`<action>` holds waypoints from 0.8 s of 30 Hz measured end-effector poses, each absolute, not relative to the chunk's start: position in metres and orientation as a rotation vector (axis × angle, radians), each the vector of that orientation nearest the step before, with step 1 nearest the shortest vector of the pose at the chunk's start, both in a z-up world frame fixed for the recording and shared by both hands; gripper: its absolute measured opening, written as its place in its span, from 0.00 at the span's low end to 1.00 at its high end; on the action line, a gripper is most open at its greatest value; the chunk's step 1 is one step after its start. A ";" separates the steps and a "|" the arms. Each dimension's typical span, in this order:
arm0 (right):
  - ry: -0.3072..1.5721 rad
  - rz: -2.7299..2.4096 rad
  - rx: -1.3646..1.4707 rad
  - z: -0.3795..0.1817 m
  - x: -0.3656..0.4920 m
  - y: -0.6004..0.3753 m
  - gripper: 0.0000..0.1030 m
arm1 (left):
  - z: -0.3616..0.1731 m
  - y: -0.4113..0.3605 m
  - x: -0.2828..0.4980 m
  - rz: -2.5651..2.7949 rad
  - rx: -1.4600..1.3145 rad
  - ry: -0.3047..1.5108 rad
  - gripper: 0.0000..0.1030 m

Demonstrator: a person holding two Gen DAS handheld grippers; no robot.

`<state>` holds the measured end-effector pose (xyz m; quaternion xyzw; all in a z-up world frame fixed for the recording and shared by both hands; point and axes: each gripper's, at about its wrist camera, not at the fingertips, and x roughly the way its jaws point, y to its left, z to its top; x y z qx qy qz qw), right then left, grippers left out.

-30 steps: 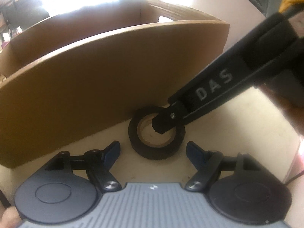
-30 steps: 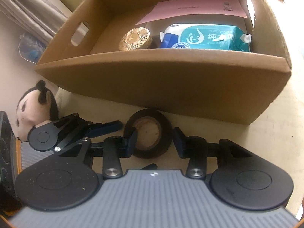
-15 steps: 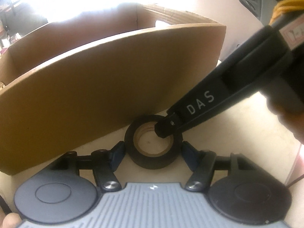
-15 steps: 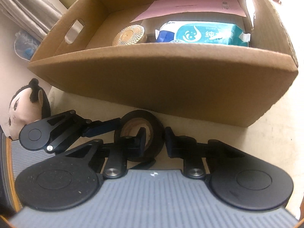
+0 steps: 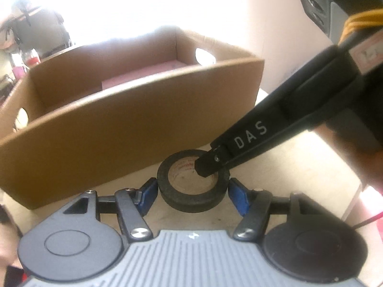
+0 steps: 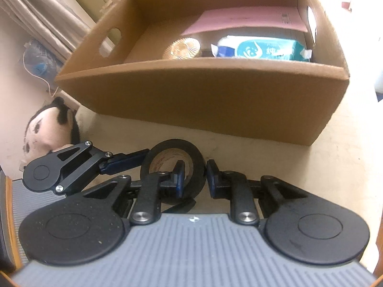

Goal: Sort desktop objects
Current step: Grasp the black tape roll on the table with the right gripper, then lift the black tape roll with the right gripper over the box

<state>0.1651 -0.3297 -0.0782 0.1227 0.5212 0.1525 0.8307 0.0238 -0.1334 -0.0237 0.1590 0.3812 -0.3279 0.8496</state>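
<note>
A black roll of tape [image 5: 191, 189] lies on the beige table in front of a cardboard box [image 5: 134, 124]. My left gripper [image 5: 192, 195] is open, its blue pads on either side of the roll, close to it. My right gripper [image 6: 195, 178] is shut on the tape roll's wall [image 6: 172, 153], one finger inside the hole and one outside; this shows in the left wrist view as a black finger [image 5: 210, 167] in the hole. The roll is tilted up in the right wrist view.
The cardboard box [image 6: 203, 95] holds a pink folder [image 6: 244, 19], a teal wipes pack [image 6: 265, 50] and a round woven object [image 6: 182, 47]. A plush doll [image 6: 47, 129] lies left of the box. A dark speaker [image 5: 318, 2] stands at the back right.
My right gripper moved one finger into the roll's hole and closed on its wall. My left gripper closed in around the roll. The roll is now tilted up.
</note>
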 end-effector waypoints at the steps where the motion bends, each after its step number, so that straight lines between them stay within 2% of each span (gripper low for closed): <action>1: 1.097 0.325 0.259 -0.074 0.162 -0.329 0.18 | -0.017 -0.132 0.021 -0.687 0.332 0.791 0.64; 13: 0.944 0.364 0.184 0.003 0.142 -0.309 0.19 | 0.053 -0.120 0.015 -0.624 0.313 0.608 0.64; 24: 0.832 0.400 0.125 0.069 0.174 -0.289 0.19 | 0.104 -0.117 0.025 -0.560 0.309 0.480 0.64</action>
